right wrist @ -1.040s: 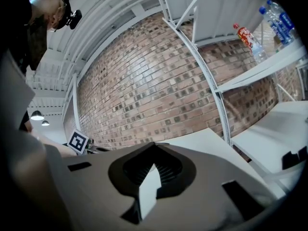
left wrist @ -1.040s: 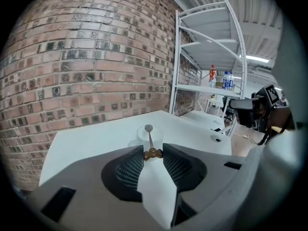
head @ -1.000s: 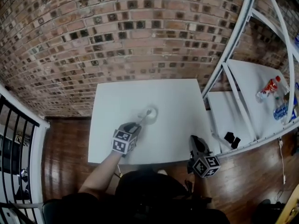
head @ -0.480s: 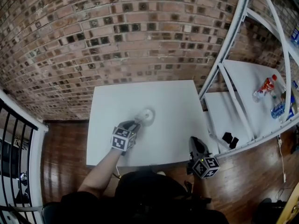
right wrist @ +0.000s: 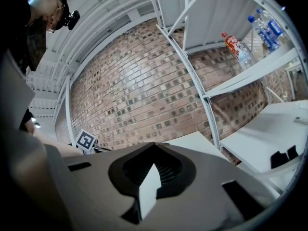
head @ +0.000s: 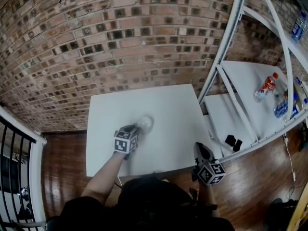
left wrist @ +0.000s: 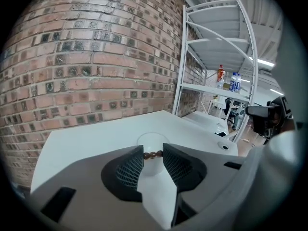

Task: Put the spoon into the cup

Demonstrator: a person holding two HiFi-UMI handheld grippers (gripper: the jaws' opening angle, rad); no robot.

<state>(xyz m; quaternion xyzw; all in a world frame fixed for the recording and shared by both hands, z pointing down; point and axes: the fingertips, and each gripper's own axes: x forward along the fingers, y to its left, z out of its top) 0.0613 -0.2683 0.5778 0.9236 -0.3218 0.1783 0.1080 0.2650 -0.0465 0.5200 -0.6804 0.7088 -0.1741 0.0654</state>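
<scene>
a red-brown brick wall [head: 120, 42] fills the background, with a white metal shelf rack [head: 248, 88] at the right. in front of them a white rectangular table [head: 163, 105] carries a small translucent white cup [head: 146, 123]. the left gripper [left wrist: 153, 154] reaches over the table, its jaws partly closed and pinching the brown beaded handle of the spoon [left wrist: 153, 154] crosswise between their tips, just on the near side of the cup; the spoon's bowl does not show. the right gripper [right wrist: 154, 147] hangs by the table's near right corner, jaws together and holding nothing.
</scene>
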